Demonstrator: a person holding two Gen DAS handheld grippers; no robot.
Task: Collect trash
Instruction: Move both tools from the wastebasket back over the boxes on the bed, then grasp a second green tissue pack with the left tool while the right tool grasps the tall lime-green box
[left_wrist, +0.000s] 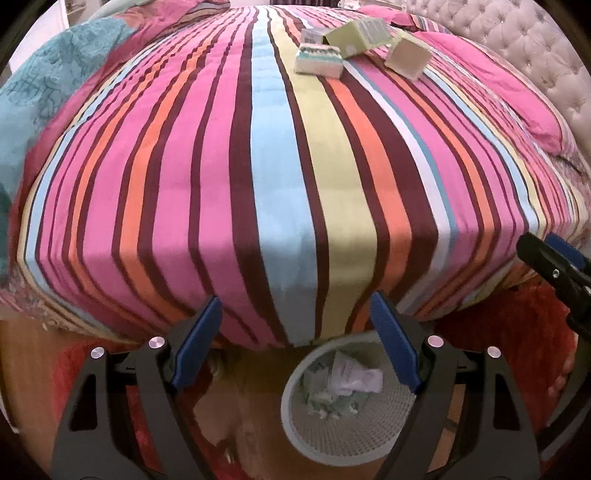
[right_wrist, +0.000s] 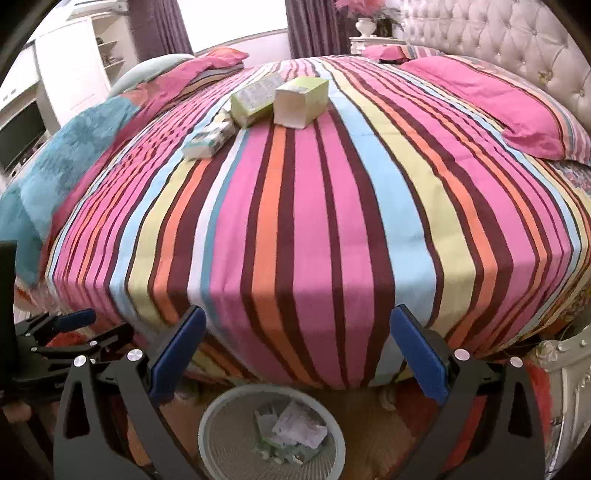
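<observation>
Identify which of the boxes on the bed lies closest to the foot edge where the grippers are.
The white-and-teal box, leftmost of the cluster. The two green boxes, one labelled and one plain-ended, sit farther up the striped bedspread.

bed (right_wrist: 332, 206): is being covered by a striped spread in pink, maroon, orange, pale yellow and light blue, draping over the near edge
pink pillow (right_wrist: 491, 99): is being rested at the head end, beside the headboard
headboard (right_wrist: 498, 33): is being shown as pale, tufted and buttoned, curving round the right side
teal blanket (right_wrist: 74, 147): is being left bunched on the far left edge of the bed
curtains (right_wrist: 159, 26): are being hung in purple beside a bright window
white shelving (right_wrist: 74, 62): is being stood at the left wall
red rug (left_wrist: 517, 339): is being spread on the wooden floor beneath the bed's edge
</observation>
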